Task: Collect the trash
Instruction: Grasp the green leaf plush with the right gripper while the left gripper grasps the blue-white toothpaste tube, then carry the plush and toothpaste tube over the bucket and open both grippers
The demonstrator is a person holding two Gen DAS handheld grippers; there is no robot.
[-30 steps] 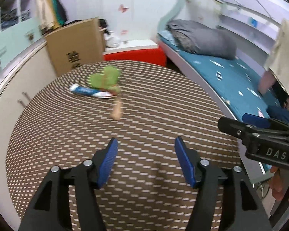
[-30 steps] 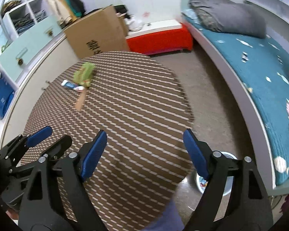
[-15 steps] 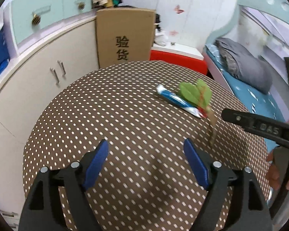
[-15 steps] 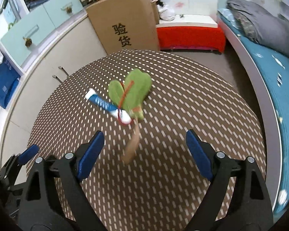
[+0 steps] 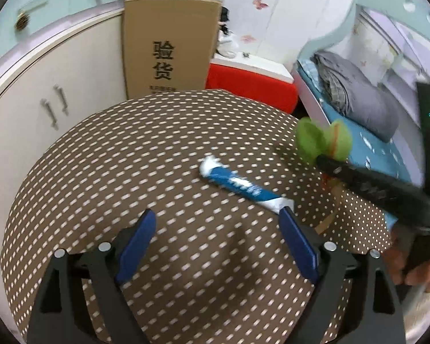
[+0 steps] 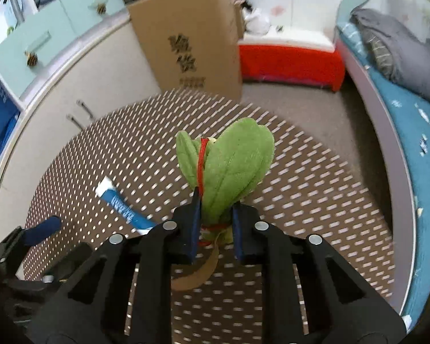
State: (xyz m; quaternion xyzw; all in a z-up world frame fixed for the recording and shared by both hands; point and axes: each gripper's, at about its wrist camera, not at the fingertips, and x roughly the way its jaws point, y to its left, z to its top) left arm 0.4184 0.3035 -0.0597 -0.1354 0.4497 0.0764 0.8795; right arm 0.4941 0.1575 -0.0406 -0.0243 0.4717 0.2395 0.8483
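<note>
Right gripper (image 6: 215, 229) is clamped tight on a green leafy plush toy (image 6: 232, 166), jaws pinching its base where red string wraps it. Leaves stick up and forward past the fingertips; a brown strip (image 6: 199, 272) hangs from the base below the jaws, over the table. From the left wrist view the same toy (image 5: 324, 142) shows at the right, blurred, at the tip of the right gripper (image 5: 329, 163), above the table's far right edge.

Left gripper (image 5: 218, 240) is spread wide, nothing between its blue pads, hovering over the near part of the table (image 5: 129, 172). Its right fingertip sits just beside the near end of a blue and white tube (image 5: 240, 185); cannot tell if they touch. The tube lies flat on the brown dotted tablecloth, running diagonally, white crimped end away from the gripper. In the right wrist view the tube (image 6: 123, 203) lies left of the held toy, partly hidden by the right gripper's left finger; the left gripper (image 6: 40, 229) shows at the lower left edge.

Behind the table: a cardboard box (image 6: 192, 40) with printed characters, a white cabinet (image 5: 43, 86), a red bench (image 6: 289, 60), a bed with a blue sheet (image 6: 415, 120) and a grey blanket (image 6: 398, 46).
</note>
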